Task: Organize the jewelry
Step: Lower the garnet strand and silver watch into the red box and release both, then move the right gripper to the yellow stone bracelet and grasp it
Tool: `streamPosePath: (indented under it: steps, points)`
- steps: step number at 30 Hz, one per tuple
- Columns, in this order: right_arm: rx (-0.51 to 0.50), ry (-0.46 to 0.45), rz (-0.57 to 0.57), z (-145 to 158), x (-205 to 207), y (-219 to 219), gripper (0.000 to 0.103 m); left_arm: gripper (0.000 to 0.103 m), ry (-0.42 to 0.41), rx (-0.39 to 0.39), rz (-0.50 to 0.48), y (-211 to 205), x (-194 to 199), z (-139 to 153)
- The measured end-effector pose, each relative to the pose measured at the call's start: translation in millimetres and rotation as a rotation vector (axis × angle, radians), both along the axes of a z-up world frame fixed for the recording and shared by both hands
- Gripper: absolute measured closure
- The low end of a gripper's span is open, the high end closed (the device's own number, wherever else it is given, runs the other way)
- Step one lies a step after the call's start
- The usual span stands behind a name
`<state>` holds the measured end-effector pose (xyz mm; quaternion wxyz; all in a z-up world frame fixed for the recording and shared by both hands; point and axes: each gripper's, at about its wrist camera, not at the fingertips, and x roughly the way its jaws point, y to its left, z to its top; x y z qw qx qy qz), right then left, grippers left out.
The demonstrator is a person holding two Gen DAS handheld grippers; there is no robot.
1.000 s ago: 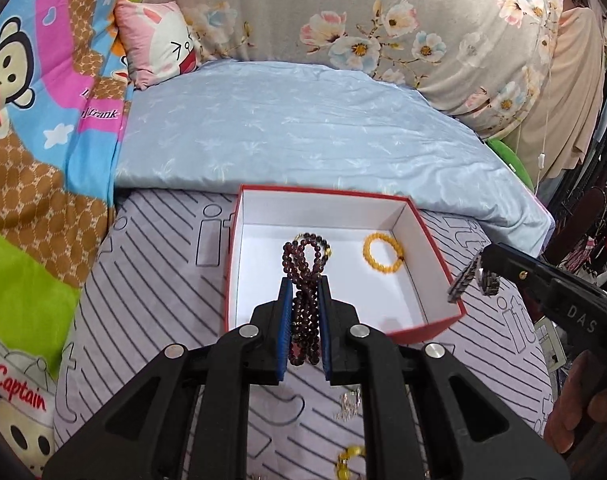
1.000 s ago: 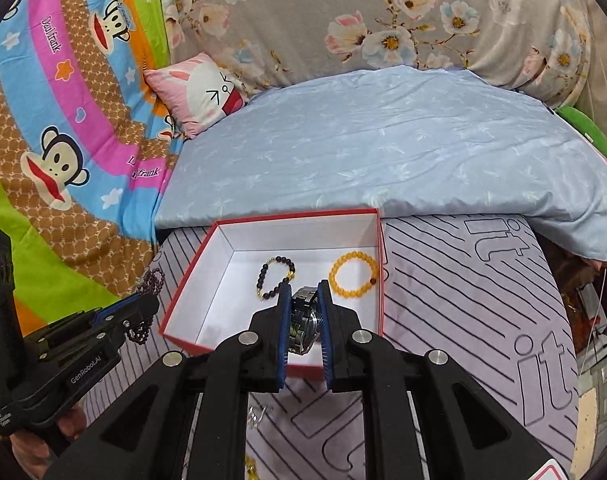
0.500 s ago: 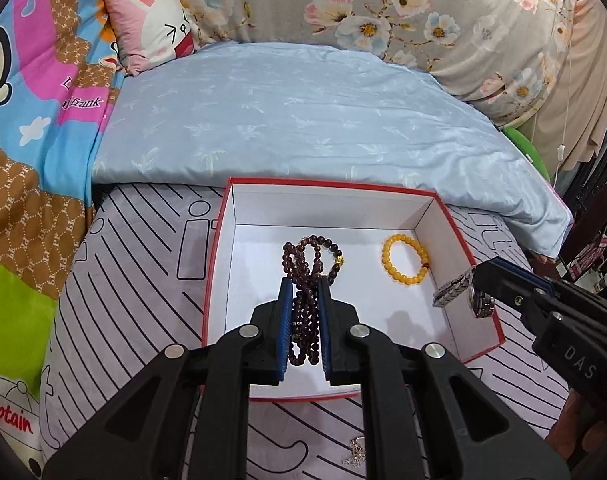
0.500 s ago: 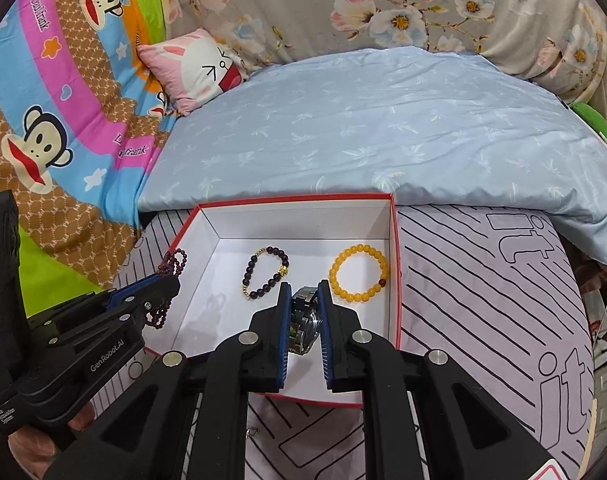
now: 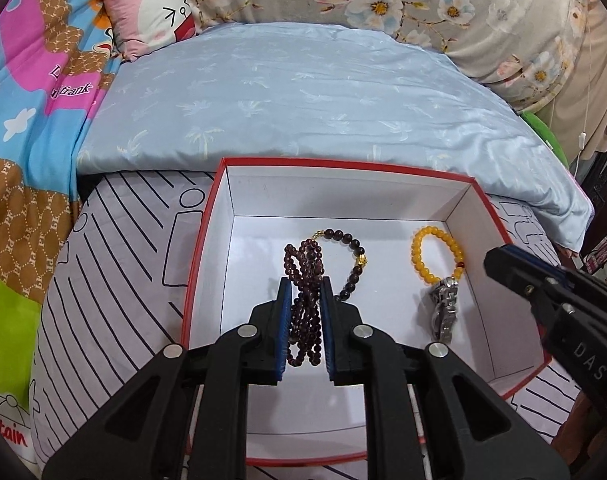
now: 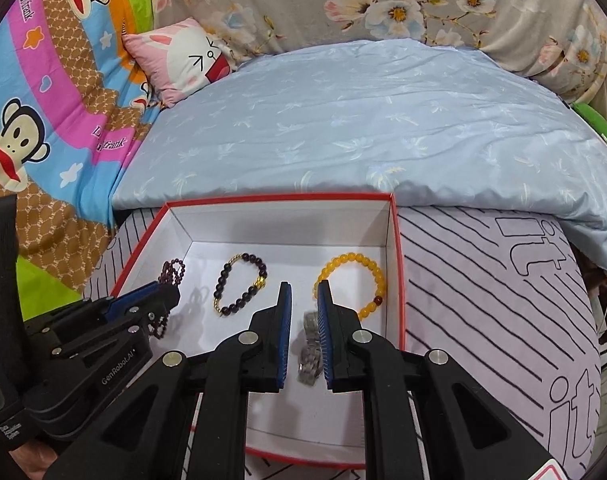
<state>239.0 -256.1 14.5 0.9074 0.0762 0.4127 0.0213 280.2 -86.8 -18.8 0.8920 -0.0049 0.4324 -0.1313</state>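
Note:
A red box with a white inside [image 5: 469, 210] [image 6: 271, 232] lies on the bed. My left gripper [image 5: 305, 284] is shut on a dark maroon bead necklace [image 5: 303, 276] and holds it over the box's left half; the necklace also shows in the right wrist view [image 6: 171, 276]. My right gripper [image 6: 303, 286] is open over the box's right half, and a silver watch [image 6: 309, 354] [image 5: 443, 312] lies on the box floor between its fingers. A dark bead bracelet [image 6: 241, 288] [image 5: 349, 258] and a yellow bead bracelet [image 6: 353, 280] [image 5: 433, 256] lie in the box.
The box sits on a lilac striped sheet [image 6: 483, 300]. A light blue quilt [image 5: 303, 96] lies behind it, with a pink rabbit pillow [image 6: 179, 56] and a cartoon monkey blanket [image 6: 43, 128] to the left. A floral cover [image 5: 423, 4] is at the back.
Both grippers have moved forward over the box. My right gripper has opened and let go of the silver watch, which now lies in the box. My left gripper still holds the maroon necklace.

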Motion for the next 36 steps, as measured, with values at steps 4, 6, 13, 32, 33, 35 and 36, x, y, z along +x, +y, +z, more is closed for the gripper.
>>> streamPosePath:
  steps: [4,6,13,32,33,35,36]
  points:
    - [0.004,-0.008,-0.002,1.7,1.2,-1.1,0.088,0.081,-0.027,0.013,0.013,-0.6,1.6,3.5]
    - [0.002,-0.011,-0.001,2.0,0.0,0.4,0.087,0.073,-0.049,0.026,0.018,-1.2,1.1,7.2]
    - [-0.018,-0.030,0.001,6.6,-6.7,4.5,0.078,0.071,-0.061,0.023,0.016,-1.4,-0.5,12.9]
    - [-0.016,-0.026,-0.010,20.8,-67.1,12.2,0.077,0.071,-0.069,-0.022,0.047,34.4,-51.5,40.1]
    - [-0.020,-0.025,-0.006,20.7,-72.9,15.5,0.077,0.071,-0.066,-0.028,0.050,38.0,-56.1,41.6]
    - [-0.033,-0.020,0.002,18.8,-84.1,22.1,0.077,0.071,-0.067,-0.026,0.056,43.7,-65.0,43.3]
    - [-0.040,-0.013,0.005,17.0,-90.7,25.6,0.077,0.071,-0.065,-0.025,0.060,46.3,-69.0,43.0]
